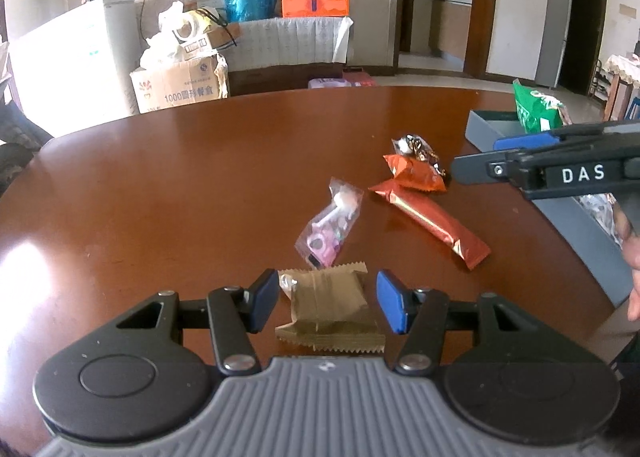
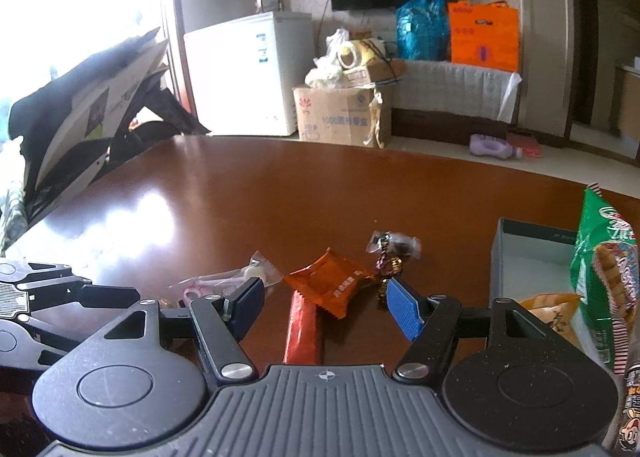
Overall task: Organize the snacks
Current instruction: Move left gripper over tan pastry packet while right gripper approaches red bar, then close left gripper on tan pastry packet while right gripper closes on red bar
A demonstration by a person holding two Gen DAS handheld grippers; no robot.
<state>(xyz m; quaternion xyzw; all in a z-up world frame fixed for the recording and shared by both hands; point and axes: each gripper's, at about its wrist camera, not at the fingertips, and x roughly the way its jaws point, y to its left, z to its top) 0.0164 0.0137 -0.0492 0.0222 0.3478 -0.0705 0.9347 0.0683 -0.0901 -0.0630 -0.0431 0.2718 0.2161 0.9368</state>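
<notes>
Brown glossy counter [image 1: 160, 185] has the snacks loose in the middle, grey box [image 1: 486, 129] off to the right. Long red bar [image 1: 430, 223] looks stiffest, grab mid-length; orange pillow pack [image 2: 332, 285] is puffy and slick, so pinch gently. Tan wafer packet [image 1: 328, 309] sits between the left hand-held gripper [image 1: 328, 307] jaws, half open, not gripping. Right hand-held gripper [image 2: 324, 307] is open too, holding nothing.

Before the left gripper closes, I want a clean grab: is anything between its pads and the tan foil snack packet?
Nothing visible: the tan foil snack packet lies on the brown table, between the open left gripper pads.
</notes>
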